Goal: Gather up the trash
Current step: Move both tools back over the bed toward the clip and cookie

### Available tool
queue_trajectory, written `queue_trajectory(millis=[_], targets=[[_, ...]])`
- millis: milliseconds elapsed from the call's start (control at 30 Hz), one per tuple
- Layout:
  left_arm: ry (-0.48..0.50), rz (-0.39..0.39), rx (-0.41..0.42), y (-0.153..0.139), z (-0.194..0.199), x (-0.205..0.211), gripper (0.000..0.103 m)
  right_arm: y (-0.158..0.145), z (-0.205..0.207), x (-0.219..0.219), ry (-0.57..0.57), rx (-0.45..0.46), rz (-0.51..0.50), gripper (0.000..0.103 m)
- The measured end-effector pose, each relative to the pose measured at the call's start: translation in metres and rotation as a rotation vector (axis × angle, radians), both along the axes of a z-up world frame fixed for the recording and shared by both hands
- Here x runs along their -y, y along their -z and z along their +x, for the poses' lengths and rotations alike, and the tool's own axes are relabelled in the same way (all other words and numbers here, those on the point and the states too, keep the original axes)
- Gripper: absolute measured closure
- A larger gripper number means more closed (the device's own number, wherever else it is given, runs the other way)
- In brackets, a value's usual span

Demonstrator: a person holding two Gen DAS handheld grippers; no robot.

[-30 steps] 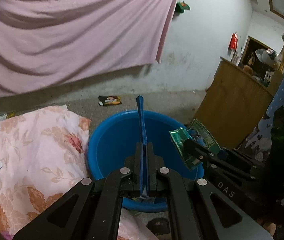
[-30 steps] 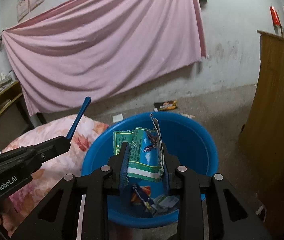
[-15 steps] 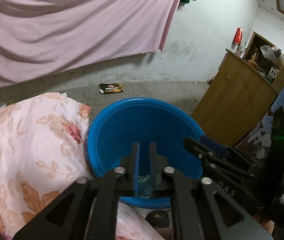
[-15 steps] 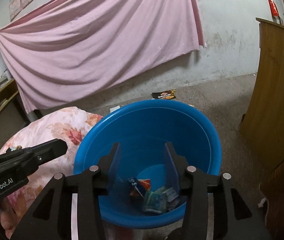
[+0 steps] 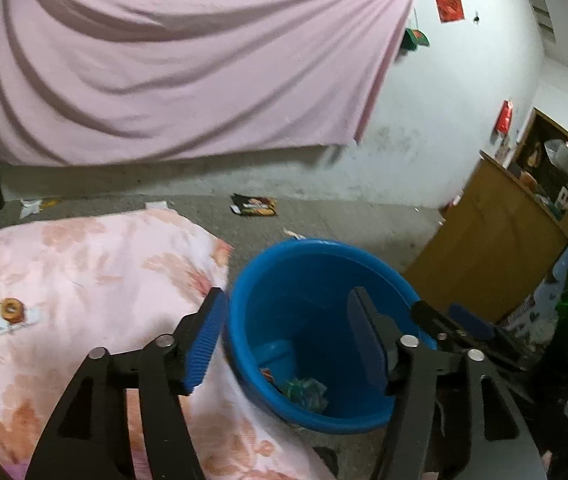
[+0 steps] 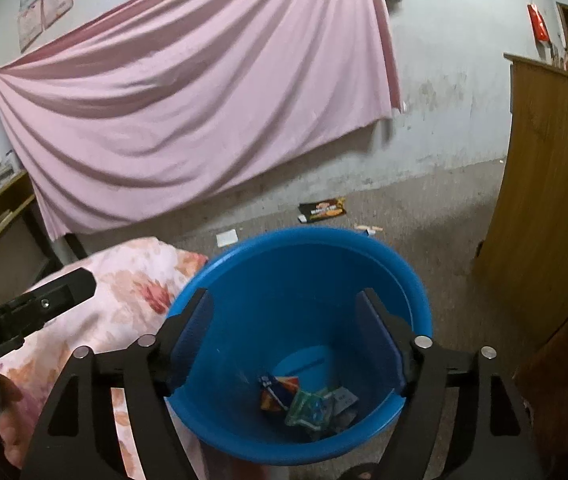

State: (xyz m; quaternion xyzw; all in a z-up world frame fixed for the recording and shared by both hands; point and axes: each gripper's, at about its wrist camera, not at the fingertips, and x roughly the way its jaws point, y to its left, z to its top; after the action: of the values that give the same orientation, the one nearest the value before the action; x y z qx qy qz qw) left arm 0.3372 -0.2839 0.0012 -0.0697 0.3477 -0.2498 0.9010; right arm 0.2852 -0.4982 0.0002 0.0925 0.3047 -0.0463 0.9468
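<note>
Blue basin [image 6: 415,280] on the floor, taken as landmark. Right gripper [image 6: 287,340] hangs over its mouth, fingers spread wide, nothing held. Left gripper [image 5: 284,336] also spread and empty, straddling the basin's left rim beside the floral quilt [image 5: 84,264]. Inside the basin: crumpled wrappers [image 6: 307,400], green, orange and blue. Beyond the basin, a dark snack packet [image 6: 322,209] lies on the floor; print unreadable. "Robot.AI" legible on the left gripper's body.

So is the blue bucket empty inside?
No, crumpled wrappers lie at the bottom of the blue bucket, seen between the open right tongs.
</note>
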Motion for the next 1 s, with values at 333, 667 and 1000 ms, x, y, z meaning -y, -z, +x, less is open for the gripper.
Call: queue_trajectory(millis=[333,667,1000], targets=[[-0.122,-0.073,0.151,-0.038,-0.017,-0.057,0.013,-0.048,-0.010,-0.037,-0.058,0.144,-0.031,0.000],[-0.224,-0.079,0.399,-0.086,-0.062,-0.123,0.002,-0.095,-0.040,-0.087,-0.145,0.394,-0.030,0.000],[-0.309,-0.020,0.579,-0.107,-0.115,-0.195,0.002,-0.125,-0.067,-0.147,-0.226,0.604,-0.033,0.000]])
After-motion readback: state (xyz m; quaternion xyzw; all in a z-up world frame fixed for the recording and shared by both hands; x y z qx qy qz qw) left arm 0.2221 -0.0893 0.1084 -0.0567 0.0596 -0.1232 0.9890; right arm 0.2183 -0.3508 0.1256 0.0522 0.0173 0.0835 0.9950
